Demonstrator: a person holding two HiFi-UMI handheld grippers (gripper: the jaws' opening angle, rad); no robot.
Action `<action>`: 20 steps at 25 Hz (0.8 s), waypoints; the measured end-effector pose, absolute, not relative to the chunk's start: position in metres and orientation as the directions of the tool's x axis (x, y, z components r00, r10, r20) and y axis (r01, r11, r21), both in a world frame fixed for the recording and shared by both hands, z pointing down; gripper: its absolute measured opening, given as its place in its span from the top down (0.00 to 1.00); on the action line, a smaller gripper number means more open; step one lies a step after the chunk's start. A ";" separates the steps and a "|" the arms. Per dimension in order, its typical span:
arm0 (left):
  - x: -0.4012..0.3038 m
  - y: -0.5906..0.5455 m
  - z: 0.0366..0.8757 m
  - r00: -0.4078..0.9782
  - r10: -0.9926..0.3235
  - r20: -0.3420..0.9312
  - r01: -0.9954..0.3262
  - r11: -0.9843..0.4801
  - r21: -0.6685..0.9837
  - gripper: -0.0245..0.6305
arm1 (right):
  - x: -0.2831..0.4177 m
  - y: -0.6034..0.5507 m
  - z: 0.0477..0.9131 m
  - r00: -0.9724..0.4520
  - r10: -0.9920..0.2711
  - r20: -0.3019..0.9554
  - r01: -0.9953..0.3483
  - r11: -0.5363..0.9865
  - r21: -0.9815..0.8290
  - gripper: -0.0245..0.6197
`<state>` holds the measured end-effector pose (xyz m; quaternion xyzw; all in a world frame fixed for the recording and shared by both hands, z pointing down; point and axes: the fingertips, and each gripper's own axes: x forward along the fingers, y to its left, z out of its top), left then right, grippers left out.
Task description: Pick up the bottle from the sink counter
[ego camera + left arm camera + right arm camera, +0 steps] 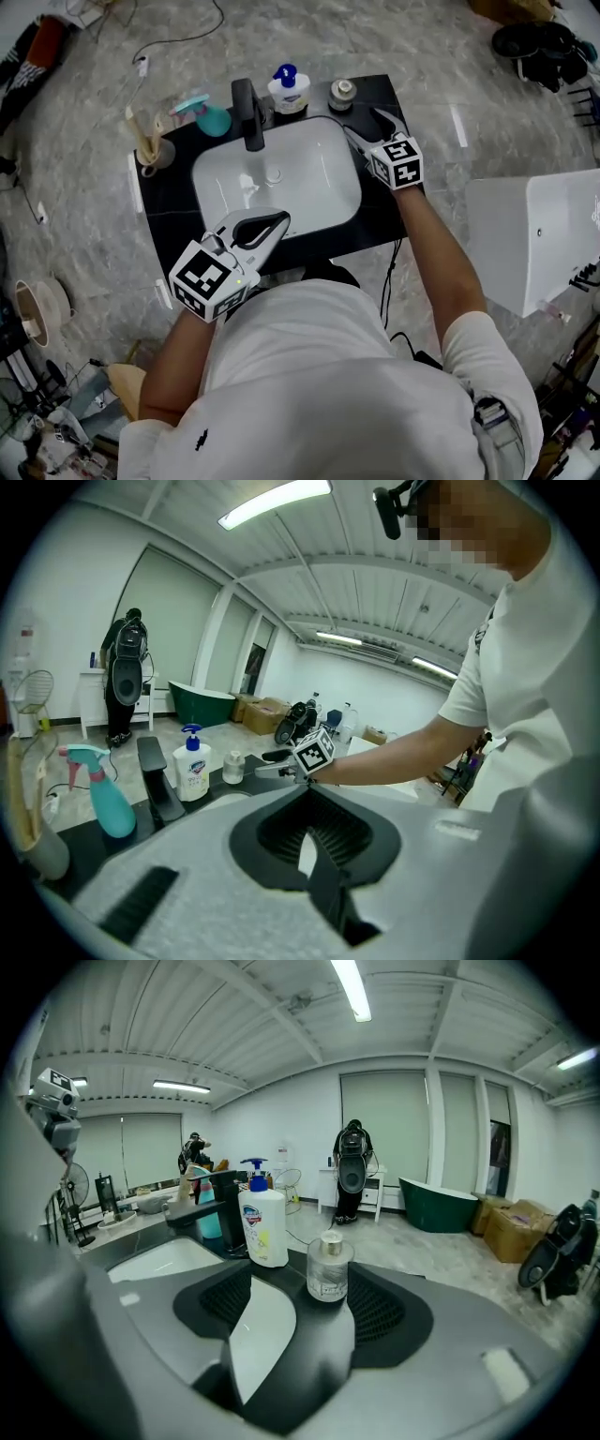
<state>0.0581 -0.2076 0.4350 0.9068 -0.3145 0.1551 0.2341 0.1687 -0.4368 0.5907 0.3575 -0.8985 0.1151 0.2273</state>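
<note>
**Right tongs lined up on the small glass bottle**

The small clear bottle [329, 1267] with a metal cap stands upright at the back right of the black sink counter [380, 225], near the white soap dispenser [263, 1227]; the right gripper [364, 124] holds its jaws wide, the bottle just ahead, untouched; the left gripper [278, 222] hangs over the basin's front edge, jaws drawn together, empty. Best next: slide forward until the pads flank the glass below the cap, clear of the dispenser, then close squarely.

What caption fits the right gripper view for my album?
Open right hand-held gripper facing a small clear bottle beside the soap pump bottle.
</note>
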 end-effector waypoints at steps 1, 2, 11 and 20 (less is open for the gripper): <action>0.059 -0.211 0.437 0.745 -0.506 0.434 -0.654 -0.682 0.328 0.95 | 0.167 -0.445 0.597 -0.644 -0.585 0.493 -0.691 0.721 -0.048 0.44; 0.059 -0.214 0.438 0.737 -0.514 0.439 -0.665 -0.671 0.329 0.95 | 0.165 -0.453 0.604 -0.647 -0.579 0.497 -0.688 0.724 -0.051 0.43; 0.057 -0.237 0.447 0.665 -0.578 0.473 -0.742 -0.581 0.333 0.95 | 0.142 -0.508 0.646 -0.667 -0.540 0.513 -0.665 0.742 -0.084 0.36; 0.052 -0.242 0.462 0.626 -0.594 0.505 -0.778 -0.522 0.351 0.95 | 0.121 -0.539 0.665 -0.685 -0.525 0.505 -0.646 0.758 -0.089 0.36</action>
